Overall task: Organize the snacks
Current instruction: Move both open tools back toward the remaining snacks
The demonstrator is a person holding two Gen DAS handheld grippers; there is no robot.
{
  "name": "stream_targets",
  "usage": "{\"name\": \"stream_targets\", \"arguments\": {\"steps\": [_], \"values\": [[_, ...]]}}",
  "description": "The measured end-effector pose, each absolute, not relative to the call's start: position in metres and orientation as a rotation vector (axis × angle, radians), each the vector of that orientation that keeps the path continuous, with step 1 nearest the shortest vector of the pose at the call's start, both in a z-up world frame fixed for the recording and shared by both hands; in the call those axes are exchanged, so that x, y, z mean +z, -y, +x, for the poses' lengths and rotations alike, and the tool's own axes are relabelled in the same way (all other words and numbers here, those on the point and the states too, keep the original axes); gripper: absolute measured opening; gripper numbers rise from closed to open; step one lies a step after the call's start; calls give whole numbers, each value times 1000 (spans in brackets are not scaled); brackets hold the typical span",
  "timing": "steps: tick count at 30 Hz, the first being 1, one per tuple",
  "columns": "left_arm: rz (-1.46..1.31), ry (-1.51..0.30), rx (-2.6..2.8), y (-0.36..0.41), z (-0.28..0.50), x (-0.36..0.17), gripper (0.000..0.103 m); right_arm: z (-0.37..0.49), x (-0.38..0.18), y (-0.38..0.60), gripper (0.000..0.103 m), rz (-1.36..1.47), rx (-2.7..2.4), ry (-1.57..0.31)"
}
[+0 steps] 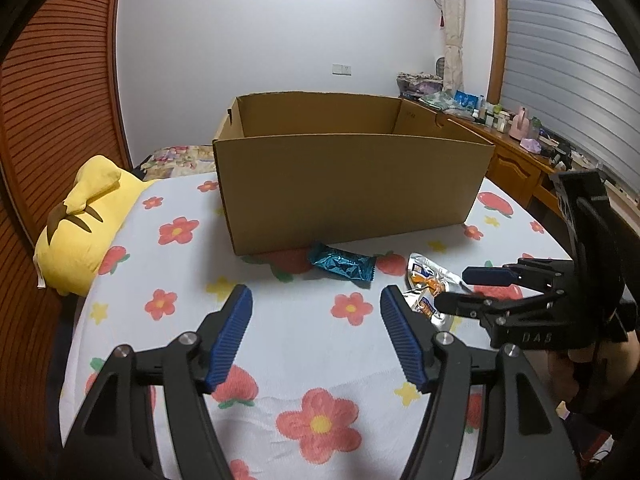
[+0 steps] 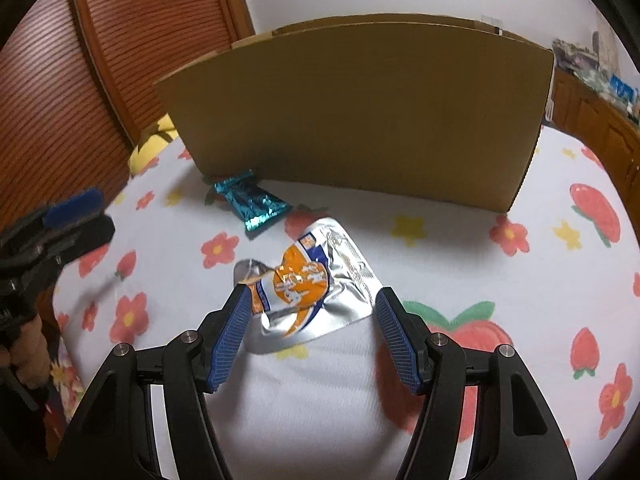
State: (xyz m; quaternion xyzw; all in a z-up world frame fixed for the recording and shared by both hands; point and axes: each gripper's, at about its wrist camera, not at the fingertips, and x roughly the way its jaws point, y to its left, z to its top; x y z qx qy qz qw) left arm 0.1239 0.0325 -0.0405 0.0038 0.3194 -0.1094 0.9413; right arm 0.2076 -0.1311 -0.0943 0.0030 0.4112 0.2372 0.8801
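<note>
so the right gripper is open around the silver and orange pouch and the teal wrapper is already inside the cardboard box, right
Not quite. The teal wrapper is not inside the cardboard box; it lies on the floral sheet just in front of it, as the right wrist view shows. The right gripper is indeed open around the silver and orange pouch.

Left gripper (image 1: 316, 300) open over floral sheet (image 1: 280, 320) — teal snack (image 1: 342, 266) ahead, touching cardboard box (image 1: 352, 188); right gripper (image 1: 450, 288) at silver pouch (image 1: 426, 280).

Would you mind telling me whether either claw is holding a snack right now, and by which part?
Nothing is held. The right claw is open astride the silver-orange packet; the left claw is open short of the teal wrapper.
</note>
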Motion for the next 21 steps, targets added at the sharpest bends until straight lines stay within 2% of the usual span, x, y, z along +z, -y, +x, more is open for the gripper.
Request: {"name": "stream_targets", "arguments": {"steps": [6,21], "values": [[-1,-661,-222,-34,125,-44,67,222,-85,129,66,51,476,-851],[-15,-670,-234,-31,128,-51,67,224,-93,121,67,-136,388,-880]]}}
